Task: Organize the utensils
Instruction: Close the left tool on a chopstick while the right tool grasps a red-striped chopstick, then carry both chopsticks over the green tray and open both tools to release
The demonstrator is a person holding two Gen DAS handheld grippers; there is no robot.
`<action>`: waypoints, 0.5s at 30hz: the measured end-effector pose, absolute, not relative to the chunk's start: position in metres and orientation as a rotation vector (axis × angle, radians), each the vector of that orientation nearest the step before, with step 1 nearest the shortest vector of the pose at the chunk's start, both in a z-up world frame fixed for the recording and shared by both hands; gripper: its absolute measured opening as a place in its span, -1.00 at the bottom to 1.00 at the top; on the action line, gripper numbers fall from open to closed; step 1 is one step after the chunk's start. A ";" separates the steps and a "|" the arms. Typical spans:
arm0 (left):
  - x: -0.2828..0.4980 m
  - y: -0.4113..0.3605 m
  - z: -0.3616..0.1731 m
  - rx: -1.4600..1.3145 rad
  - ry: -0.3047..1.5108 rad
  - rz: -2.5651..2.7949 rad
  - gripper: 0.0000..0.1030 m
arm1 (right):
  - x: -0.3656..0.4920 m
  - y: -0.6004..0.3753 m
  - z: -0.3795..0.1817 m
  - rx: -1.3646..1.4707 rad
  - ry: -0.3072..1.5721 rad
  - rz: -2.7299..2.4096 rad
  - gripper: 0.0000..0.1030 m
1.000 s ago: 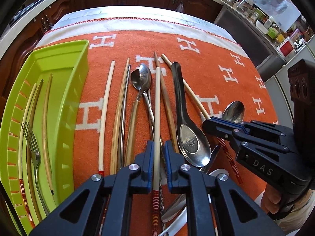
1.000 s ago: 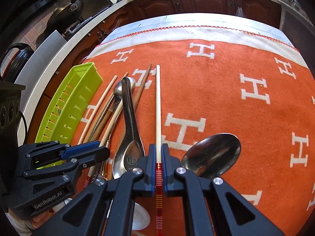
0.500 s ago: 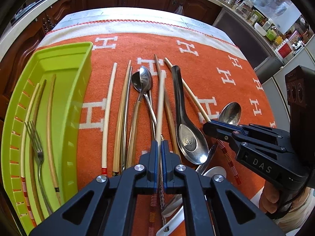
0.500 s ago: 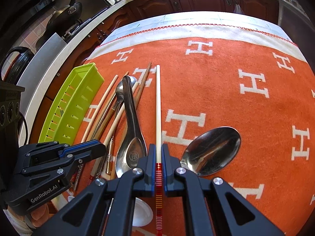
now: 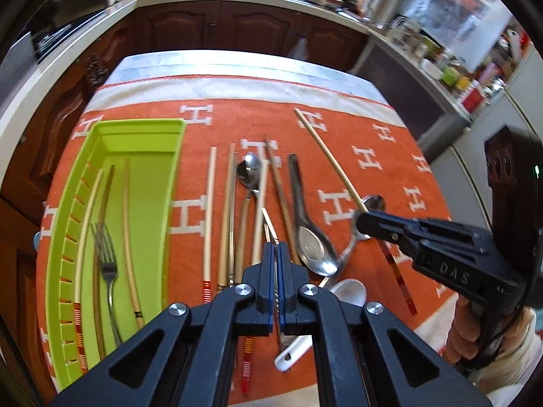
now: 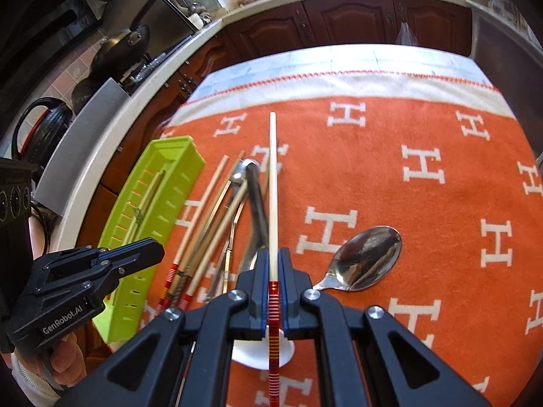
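My left gripper (image 5: 276,249) is shut on a thin metal utensil (image 5: 269,225) with a twisted handle, and holds it just above the pile of chopsticks and spoons on the orange cloth. My right gripper (image 6: 273,256) is shut on a cream chopstick (image 6: 273,183) near its red-striped end, and the chopstick points away over the cloth. In the left wrist view the right gripper (image 5: 364,220) carries that chopstick (image 5: 325,151) at the right. The green tray (image 5: 135,128) on the left holds a fork (image 5: 105,254) and three chopsticks. In the right wrist view the left gripper (image 6: 159,252) hovers beside the tray (image 6: 176,144).
Loose on the cloth lie several chopsticks (image 5: 209,210), a black-handled spoon (image 5: 312,246), a white ceramic spoon (image 5: 349,291) and a steel spoon (image 6: 370,254). Dark cabinets and a crowded counter surround the table. A hand grips each tool at the frame edges.
Both grippers have risen from the cloth. The left jaws closed and lifted the thin metal utensil, while the cream chopstick once between them stays down. The right chopstick rose with its gripper.
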State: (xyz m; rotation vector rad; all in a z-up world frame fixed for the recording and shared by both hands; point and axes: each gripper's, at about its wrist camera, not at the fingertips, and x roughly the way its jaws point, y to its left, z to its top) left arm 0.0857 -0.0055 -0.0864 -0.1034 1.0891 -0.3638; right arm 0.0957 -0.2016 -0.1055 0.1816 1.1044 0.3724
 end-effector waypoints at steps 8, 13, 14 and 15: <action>0.090 -0.019 -0.121 -0.028 1.126 -0.400 -0.94 | 0.080 -0.200 -0.098 0.189 1.099 0.361 -0.90; 0.101 -0.015 -0.141 -0.015 1.155 -0.374 -0.94 | 0.071 -0.207 -0.097 0.198 1.102 0.347 -0.90; 0.102 -0.013 -0.143 -0.017 1.146 -0.370 -0.94 | 0.070 -0.209 -0.098 0.200 1.103 0.342 -0.90; 0.102 -0.011 -0.143 -0.015 1.145 -0.366 -0.94 | 0.069 -0.210 -0.098 0.204 1.104 0.341 -0.90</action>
